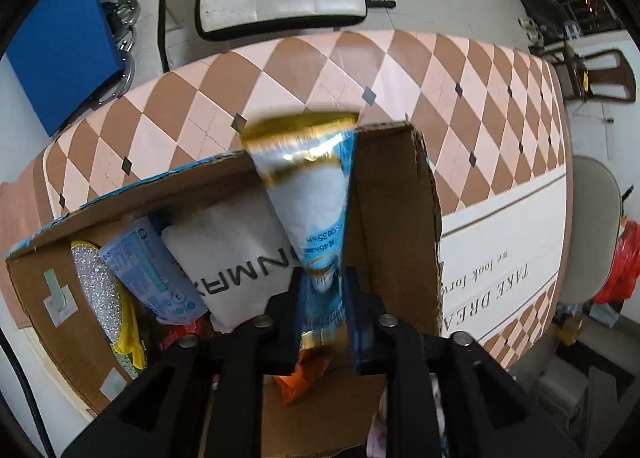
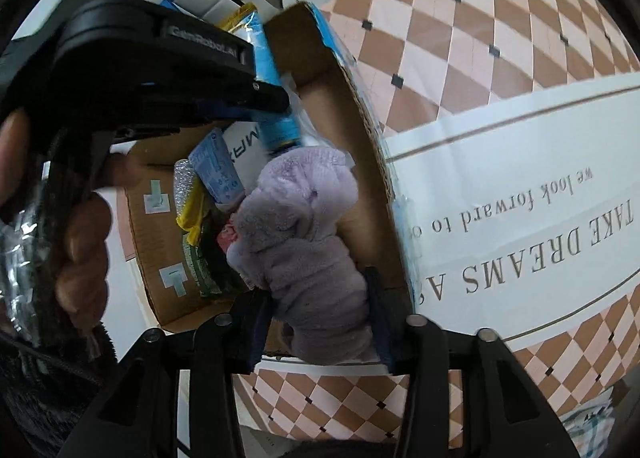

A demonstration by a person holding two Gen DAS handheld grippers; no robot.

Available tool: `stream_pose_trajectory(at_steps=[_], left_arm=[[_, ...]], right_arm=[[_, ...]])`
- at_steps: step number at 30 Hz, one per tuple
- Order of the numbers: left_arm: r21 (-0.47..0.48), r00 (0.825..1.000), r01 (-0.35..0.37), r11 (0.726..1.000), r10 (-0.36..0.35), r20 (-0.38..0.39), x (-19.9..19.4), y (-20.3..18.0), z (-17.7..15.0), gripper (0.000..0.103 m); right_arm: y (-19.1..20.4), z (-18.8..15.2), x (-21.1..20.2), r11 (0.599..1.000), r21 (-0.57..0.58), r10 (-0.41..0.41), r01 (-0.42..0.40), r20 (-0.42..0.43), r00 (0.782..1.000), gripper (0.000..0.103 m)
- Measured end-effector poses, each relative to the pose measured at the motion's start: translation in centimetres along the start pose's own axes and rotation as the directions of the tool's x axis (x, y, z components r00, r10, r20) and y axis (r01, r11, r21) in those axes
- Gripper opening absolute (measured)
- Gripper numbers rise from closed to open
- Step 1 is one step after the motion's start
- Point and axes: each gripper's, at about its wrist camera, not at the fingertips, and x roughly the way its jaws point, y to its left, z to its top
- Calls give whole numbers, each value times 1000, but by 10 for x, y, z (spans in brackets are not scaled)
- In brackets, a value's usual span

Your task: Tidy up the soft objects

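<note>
Already over the cardboard box [image 1: 392, 217], my left gripper [image 1: 324, 310] clamped the blue pouch [image 1: 308, 193], its long axis toward twelve o'clock, while my right gripper [image 2: 320, 322] squeezed the purple plush [image 2: 304, 242].

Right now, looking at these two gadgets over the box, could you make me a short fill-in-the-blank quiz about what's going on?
1. The left gripper is shut on a blue and ____ packet.
2. The right gripper holds a fluffy ____ cloth.
3. Both items hang over an open ____ box.
4. The box stands on a ____-patterned tablecloth.

Missing words: gold; purple; cardboard; diamond
</note>
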Motion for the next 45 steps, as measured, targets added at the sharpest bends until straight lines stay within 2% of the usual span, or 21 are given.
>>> stream_pose_trajectory(at_steps=[4,7,12,16,20,21,27,31,33,34,35,38,42,45], left_arm=[[21,1000,-17,1000,16,25,-7,-2,-4,43],[33,999,-26,999,24,48,-15,-1,-9,55],[27,994,-25,999,22,103,-34,5,-27,56],[-3,982,-40,999,40,183,-51,15,-55,58],[-57,956,-93,994,105,273,-64,28,-92,58],[-82,945,-110,991,130,300,-68,33,-105,58],[-168,901,-167,972,220,373,-74,52,-158,58],[-206,893,-168,964,237,383,-74,61,-183,58],[-221,889,-172,960,248,386,-73,63,-193,71],[-227,884,-178,957,257,391,-73,63,-197,85],[-231,880,-183,955,264,395,-72,63,-200,91],[-245,875,-188,951,276,399,-71,63,-208,96],[-265,863,-200,943,297,408,-73,62,-216,97],[-273,853,-206,940,309,420,-78,59,-221,97]], right_arm=[[-3,0,2,1000,21,-11,11,2,1000,69],[-2,-1,-1,1000,22,-18,18,10,1000,71],[-1,-3,-9,997,4,-74,74,35,997,71],[3,-5,-18,990,-22,-136,138,70,988,71],[9,-14,-22,977,-64,-196,203,99,976,71],[10,-16,-22,974,-72,-209,217,104,972,71],[23,-34,-27,947,-134,-269,291,157,950,71],[31,-46,-26,932,-169,-292,322,178,940,71],[34,-50,-25,927,-179,-299,331,183,937,72],[35,-52,-25,925,-181,-300,333,189,935,78],[36,-54,-26,922,-185,-304,340,200,932,85],[41,-57,-27,915,-191,-313,356,222,924,97],[44,-60,-34,907,-201,-319,370,246,915,103],[46,-62,-40,899,-200,-330,389,275,903,103]])
